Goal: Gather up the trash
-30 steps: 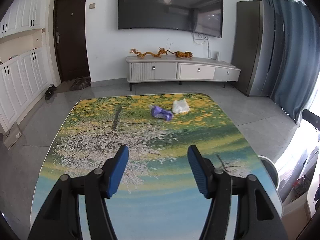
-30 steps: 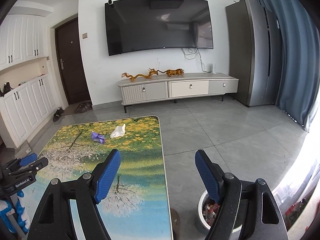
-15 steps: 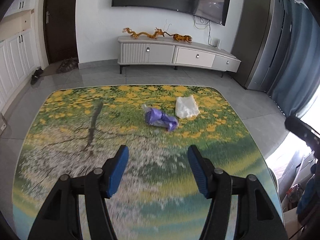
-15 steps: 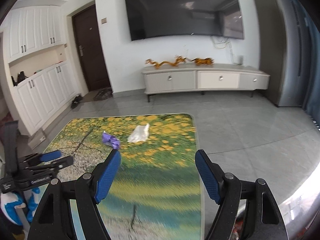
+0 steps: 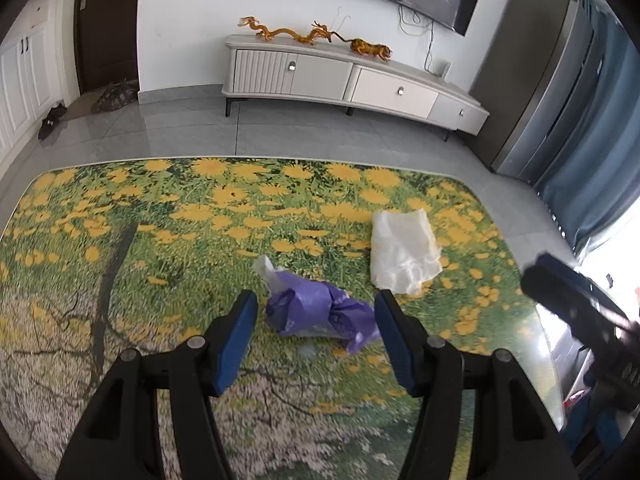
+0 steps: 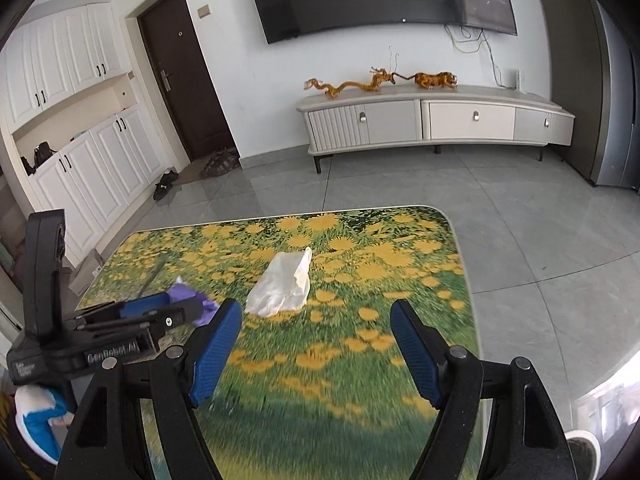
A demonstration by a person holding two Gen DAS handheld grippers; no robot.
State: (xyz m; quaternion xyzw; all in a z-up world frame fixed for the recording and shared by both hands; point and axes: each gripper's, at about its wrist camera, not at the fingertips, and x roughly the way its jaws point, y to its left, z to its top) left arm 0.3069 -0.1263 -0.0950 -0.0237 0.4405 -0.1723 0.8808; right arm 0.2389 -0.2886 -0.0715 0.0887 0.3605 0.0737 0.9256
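A crumpled purple wrapper (image 5: 316, 312) lies on the flower-print table (image 5: 120, 240). My left gripper (image 5: 316, 316) is open, its blue pads on either side of the wrapper, not closed on it. A white crumpled bag (image 5: 402, 250) lies just right of and beyond it. In the right wrist view the white bag (image 6: 284, 284) lies ahead and left of my open, empty right gripper (image 6: 316, 332), and the purple wrapper (image 6: 188, 294) shows partly behind the left gripper (image 6: 140, 312).
The table's right edge (image 6: 468, 280) drops to a grey tiled floor. A white bin rim (image 6: 582, 446) shows at the lower right. A TV cabinet (image 5: 348, 80) stands at the far wall. White cupboards (image 6: 80, 160) line the left.
Both grippers have moved forward over the table toward the trash. The left gripper now straddles the purple wrapper; the right has closed in on the white bag. Both stay open.
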